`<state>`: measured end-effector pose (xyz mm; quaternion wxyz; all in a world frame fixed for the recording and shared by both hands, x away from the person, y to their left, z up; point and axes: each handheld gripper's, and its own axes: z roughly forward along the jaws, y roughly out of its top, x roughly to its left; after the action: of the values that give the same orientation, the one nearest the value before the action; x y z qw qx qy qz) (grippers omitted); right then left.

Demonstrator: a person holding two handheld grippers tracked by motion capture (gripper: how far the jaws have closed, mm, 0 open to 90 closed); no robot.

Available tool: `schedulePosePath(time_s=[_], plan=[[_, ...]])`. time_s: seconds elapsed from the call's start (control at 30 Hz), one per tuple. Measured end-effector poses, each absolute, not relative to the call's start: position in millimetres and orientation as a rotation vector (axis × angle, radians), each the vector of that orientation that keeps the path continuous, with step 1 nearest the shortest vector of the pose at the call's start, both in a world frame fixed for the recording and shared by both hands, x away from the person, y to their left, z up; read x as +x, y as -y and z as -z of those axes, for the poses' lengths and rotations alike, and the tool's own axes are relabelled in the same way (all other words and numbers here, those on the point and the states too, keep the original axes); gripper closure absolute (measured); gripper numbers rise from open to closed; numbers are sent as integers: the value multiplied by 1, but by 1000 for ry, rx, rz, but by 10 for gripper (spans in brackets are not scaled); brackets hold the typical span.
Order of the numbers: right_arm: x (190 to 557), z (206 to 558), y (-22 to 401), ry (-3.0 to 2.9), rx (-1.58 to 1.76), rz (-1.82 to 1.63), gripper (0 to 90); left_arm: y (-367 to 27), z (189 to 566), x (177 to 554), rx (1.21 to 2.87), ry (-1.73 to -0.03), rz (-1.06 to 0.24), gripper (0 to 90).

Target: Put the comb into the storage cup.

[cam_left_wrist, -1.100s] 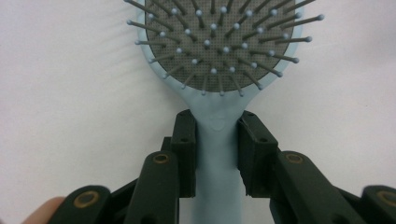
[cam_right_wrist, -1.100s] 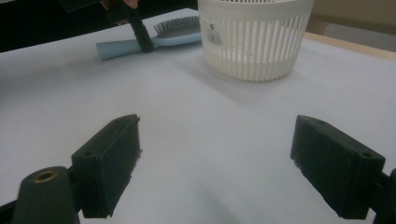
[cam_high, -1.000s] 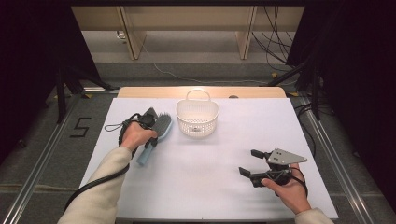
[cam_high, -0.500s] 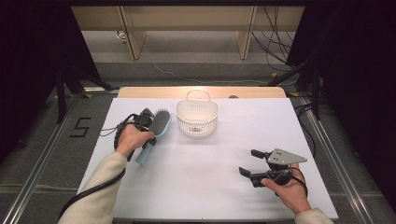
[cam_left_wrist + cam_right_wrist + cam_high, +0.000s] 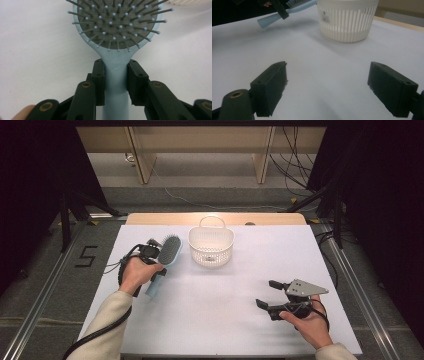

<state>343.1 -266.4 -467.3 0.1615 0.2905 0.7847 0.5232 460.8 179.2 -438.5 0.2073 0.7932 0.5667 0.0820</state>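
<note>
Left gripper (image 5: 116,82) clamped on brush (image 5: 166,257) neck, just left of basket (image 5: 211,246). Brush long axis points head-first toward basket, seemingly lifted off table. Right gripper (image 5: 332,85) wide, empty, well apart from basket, nearer person.

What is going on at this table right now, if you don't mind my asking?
A person is working with a gripper in each hand. The left gripper is clamped on the neck of a light blue hairbrush, holding it bristles up just left of a white plastic basket that looks empty. The right gripper sits open and idle near the table's front right. The brush looks headed for the basket, though it is not in it yet.
</note>
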Motion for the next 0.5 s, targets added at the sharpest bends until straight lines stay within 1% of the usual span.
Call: schedulePosePath(time_s=[0.5], plan=[[342, 466, 266, -2244, 823, -1493, 164, -190, 435, 458, 2143, -1574, -256, 701]])
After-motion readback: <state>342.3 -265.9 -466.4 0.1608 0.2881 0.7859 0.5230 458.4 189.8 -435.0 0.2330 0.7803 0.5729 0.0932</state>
